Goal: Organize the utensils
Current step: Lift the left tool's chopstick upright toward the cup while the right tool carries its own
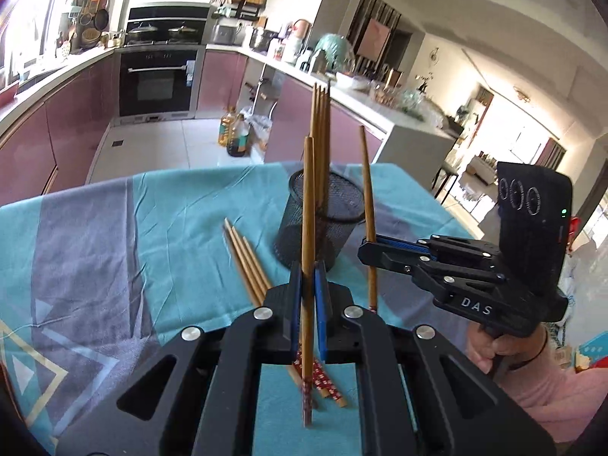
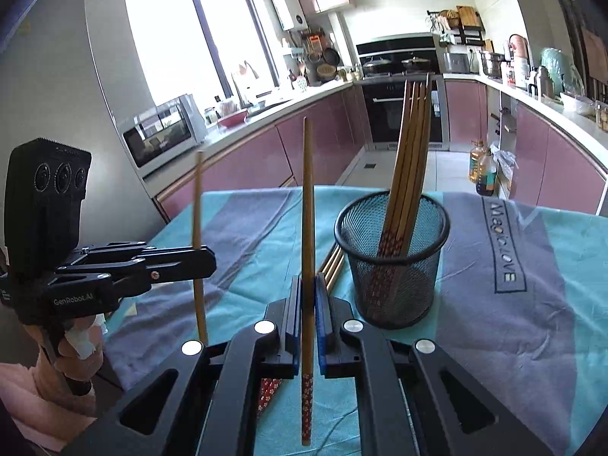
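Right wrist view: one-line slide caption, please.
Both grippers hold one upright chopstick each beside the mesh cup of chopsticks.

Light: bright daylight from the window point(image 2: 197, 45), blown out white.
Glare: far doorway point(image 1: 532, 140) overexposed in the left wrist view.
Shadows: soft, faint on the tablecloth point(image 2: 513, 323).
Distortion: strong fisheye bending, dark vignette at corners.
Focus: mostly sharp; edges slightly smeared.
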### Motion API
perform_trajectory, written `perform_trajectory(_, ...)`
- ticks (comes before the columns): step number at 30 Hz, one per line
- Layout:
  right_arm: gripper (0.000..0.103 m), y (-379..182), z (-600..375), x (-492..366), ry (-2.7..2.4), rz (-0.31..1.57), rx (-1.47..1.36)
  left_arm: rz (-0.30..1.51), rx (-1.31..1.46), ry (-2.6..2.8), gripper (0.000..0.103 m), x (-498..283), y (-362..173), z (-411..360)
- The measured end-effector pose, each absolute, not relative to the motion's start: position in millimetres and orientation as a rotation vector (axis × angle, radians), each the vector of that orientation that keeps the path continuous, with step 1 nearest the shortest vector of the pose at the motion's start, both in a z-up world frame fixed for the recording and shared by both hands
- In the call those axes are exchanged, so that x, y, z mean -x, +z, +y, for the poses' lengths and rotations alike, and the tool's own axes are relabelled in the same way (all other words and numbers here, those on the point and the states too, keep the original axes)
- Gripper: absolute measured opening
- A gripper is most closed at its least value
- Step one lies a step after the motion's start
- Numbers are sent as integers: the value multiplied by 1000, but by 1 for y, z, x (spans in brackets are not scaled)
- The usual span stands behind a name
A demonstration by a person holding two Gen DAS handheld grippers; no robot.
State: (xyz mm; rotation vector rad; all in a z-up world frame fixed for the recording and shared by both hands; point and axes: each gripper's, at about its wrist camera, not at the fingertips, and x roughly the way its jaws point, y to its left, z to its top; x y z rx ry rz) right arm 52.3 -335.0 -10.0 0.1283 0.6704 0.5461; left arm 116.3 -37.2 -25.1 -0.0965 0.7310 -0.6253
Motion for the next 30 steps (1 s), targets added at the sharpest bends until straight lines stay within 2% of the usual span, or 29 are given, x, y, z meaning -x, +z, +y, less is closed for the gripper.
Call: perform_trajectory(30, 6, 71, -365, -92, 446, 414, -157, 443, 150, -670, 7, -136, 95, -66)
